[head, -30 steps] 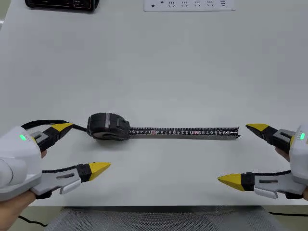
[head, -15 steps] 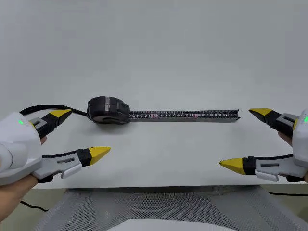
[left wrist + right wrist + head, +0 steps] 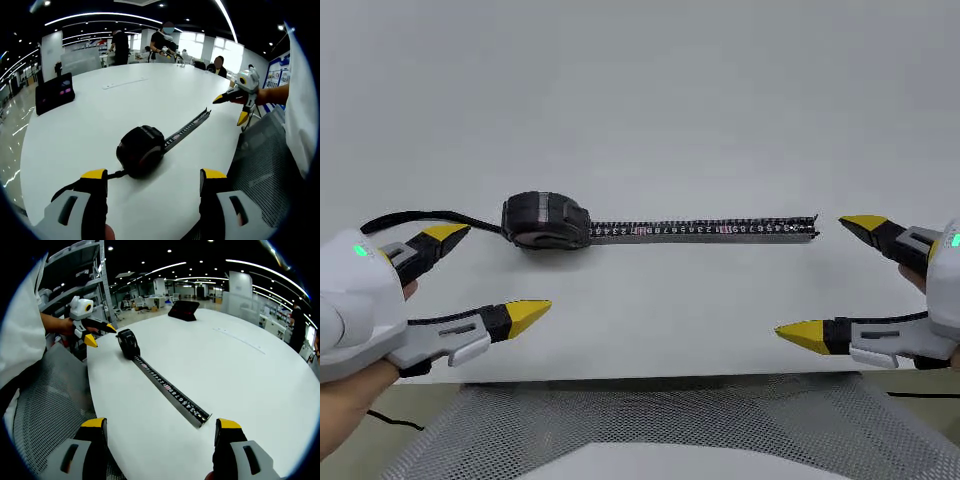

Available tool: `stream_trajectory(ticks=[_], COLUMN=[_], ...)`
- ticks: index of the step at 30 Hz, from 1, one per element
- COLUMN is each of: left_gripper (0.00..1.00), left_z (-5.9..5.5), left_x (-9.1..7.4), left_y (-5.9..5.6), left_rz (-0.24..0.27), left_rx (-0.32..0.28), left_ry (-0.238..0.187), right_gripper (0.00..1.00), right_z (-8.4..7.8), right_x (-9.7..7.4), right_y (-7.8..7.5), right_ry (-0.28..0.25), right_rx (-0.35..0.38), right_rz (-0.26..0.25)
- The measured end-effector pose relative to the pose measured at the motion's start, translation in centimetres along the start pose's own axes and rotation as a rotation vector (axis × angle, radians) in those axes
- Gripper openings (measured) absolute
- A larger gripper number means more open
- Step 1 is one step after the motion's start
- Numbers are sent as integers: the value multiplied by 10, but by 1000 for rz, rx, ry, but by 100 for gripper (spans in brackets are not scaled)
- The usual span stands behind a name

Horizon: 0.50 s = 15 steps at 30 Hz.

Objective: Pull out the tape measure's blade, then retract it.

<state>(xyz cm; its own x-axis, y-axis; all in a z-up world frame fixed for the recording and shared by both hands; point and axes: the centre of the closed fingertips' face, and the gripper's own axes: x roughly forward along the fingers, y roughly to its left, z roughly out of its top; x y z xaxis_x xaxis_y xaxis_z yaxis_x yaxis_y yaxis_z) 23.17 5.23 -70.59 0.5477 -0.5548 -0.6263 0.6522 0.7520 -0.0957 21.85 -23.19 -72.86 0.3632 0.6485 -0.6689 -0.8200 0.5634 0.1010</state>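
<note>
A black tape measure [image 3: 545, 221] lies on the white table [image 3: 650, 110], its blade [image 3: 705, 229] drawn out to the right and lying flat. My left gripper [image 3: 488, 270] is open just left of the case, not touching it. My right gripper [image 3: 828, 277] is open just right of the blade's hook end [image 3: 814, 226], also apart from it. In the left gripper view the case [image 3: 141, 150] sits just ahead of my left gripper [image 3: 154, 176]. In the right gripper view the blade's end [image 3: 201, 417] lies ahead of my right gripper [image 3: 157, 424], with the case [image 3: 127, 343] farther off.
A black wrist strap [image 3: 415, 217] trails left from the case. A mesh chair [image 3: 650, 430] sits below the table's front edge. A black device [image 3: 52, 92] and a white power strip [image 3: 125, 82] lie far across the table, with people beyond.
The head camera has tilted down, so the far items have left the picture. Tape measure, blade and both open grippers stay about where they were.
</note>
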Motion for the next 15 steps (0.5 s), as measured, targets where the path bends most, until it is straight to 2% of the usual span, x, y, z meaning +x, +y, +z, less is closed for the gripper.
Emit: stream_trajectory(ticks=[15], left_gripper=[73], left_z=[-1], left_x=[1], left_y=[-1], left_rz=[1], left_rx=[-10], left_ry=[-4], right_gripper=[88], right_z=[-1], right_x=[0], right_y=[1], right_ry=[-1], right_rx=[3], right_rz=[5])
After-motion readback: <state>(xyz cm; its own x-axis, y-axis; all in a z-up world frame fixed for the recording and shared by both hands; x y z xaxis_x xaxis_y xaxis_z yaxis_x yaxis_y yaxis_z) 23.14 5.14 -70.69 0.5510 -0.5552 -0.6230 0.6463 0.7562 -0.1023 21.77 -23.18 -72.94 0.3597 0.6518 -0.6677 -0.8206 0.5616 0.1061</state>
